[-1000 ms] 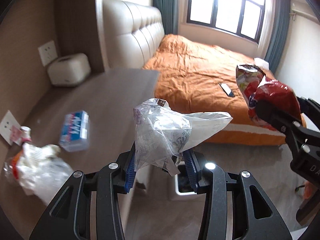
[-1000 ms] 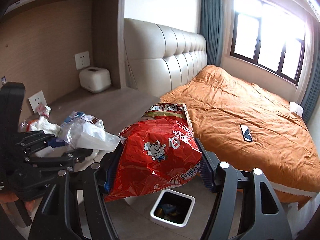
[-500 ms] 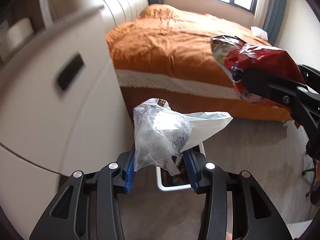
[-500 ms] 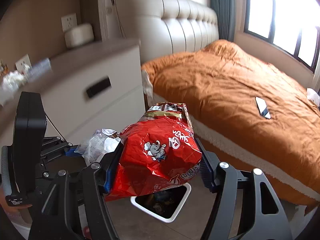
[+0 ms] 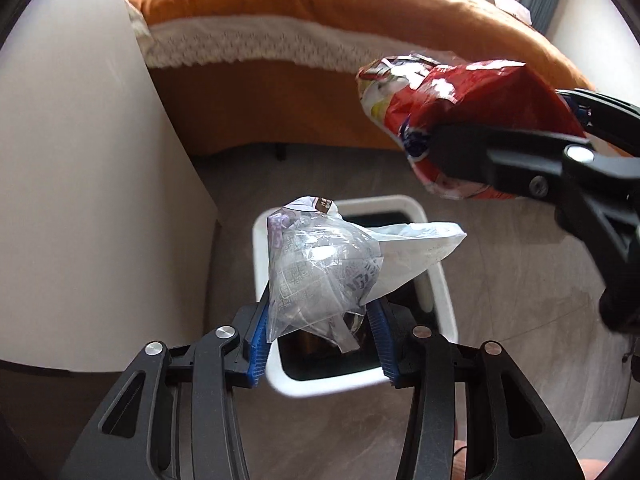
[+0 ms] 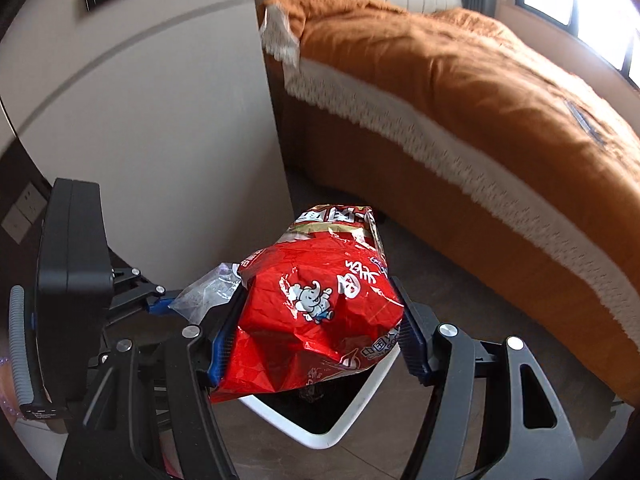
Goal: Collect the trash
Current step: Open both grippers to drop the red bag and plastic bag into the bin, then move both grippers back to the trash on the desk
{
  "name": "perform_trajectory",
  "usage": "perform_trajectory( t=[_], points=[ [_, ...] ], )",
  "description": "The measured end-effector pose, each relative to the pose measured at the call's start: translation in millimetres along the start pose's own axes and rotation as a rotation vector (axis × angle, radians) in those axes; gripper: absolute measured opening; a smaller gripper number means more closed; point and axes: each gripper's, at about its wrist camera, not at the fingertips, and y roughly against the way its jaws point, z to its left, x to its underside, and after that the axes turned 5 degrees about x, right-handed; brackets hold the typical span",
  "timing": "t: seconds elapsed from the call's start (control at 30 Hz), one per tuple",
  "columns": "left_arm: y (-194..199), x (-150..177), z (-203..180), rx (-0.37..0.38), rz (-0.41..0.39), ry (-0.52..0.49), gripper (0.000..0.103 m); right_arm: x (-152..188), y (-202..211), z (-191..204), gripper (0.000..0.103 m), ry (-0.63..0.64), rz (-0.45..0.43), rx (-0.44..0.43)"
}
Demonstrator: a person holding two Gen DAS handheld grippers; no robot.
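White plastic forms one open bin (image 5: pixel 434 280) on grey floor, between a white cabinet (image 5: pixel 80 160) and an orange bed (image 5: pixel 320 20). Just above it, the left gripper (image 5: pixel 318 330) has been widening around one clear wrapper (image 5: pixel 320 268), which touches the left pad and shows a gap at the right. The right gripper (image 6: pixel 316 340) clamps one red snack bag (image 6: pixel 316 312) over the bin's rim.
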Motion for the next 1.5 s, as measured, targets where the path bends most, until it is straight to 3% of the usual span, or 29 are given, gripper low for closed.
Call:
perform_trajectory(
  t=[0.03, 0.07, 0.1, 0.23, 0.37, 0.63, 0.87, 1.1, 1.37, 1.5],
  points=[
    [-11.1, 6.1, -0.2, 0.009, 0.008, 0.004, 0.076, 7.6, -15.3, 2.9, 0.075, 0.027, 0.027, -0.005],
    [-23.3, 11.7, 1.0, 0.007, 0.007, 0.008, 0.092, 15.9, -28.5, 6.4, 0.085, 0.054, 0.039, 0.005],
    [-28.1, 13.8, 0.0, -0.007, -0.010, 0.010, 0.098, 21.3, -37.0, 7.0, 0.098, 0.071, 0.044, 0.014],
    [-50.8, 24.4, 4.2, -0.027, -0.008, 0.008, 0.098, 45.3, -65.7, 9.5, 0.099, 0.126, 0.065, 0.055],
    [-54.9, 25.2, 11.3, -0.043, -0.012, 0.006, 0.098, 48.3, -68.1, 7.3, 0.099, 0.116, 0.076, 0.079],
    [-6.4, 21.2, 24.2, -0.046, -0.035, 0.035, 0.098, 20.7, -28.5, 6.3, 0.099, 0.098, 0.044, 0.103],
    [81.6, -11.9, 23.4, -0.057, -0.111, 0.061, 0.098, -25.9, 46.4, 12.5, 0.099, 0.077, -0.025, 0.121],
    [192.2, -43.7, 16.2, -0.025, -0.209, 0.114, 0.098, -84.0, 153.9, 24.5, 0.099, 0.039, -0.140, 0.156],
    [327.4, -51.7, 9.8, -0.032, -0.326, 0.181, 0.098, -141.6, 273.1, 56.8, 0.099, 0.025, -0.298, 0.137],
    [393.6, -45.2, 25.6, -0.094, -0.378, 0.211, 0.098, -166.0, 311.1, 87.3, 0.099, 0.074, -0.361, 0.103]
  ],
)
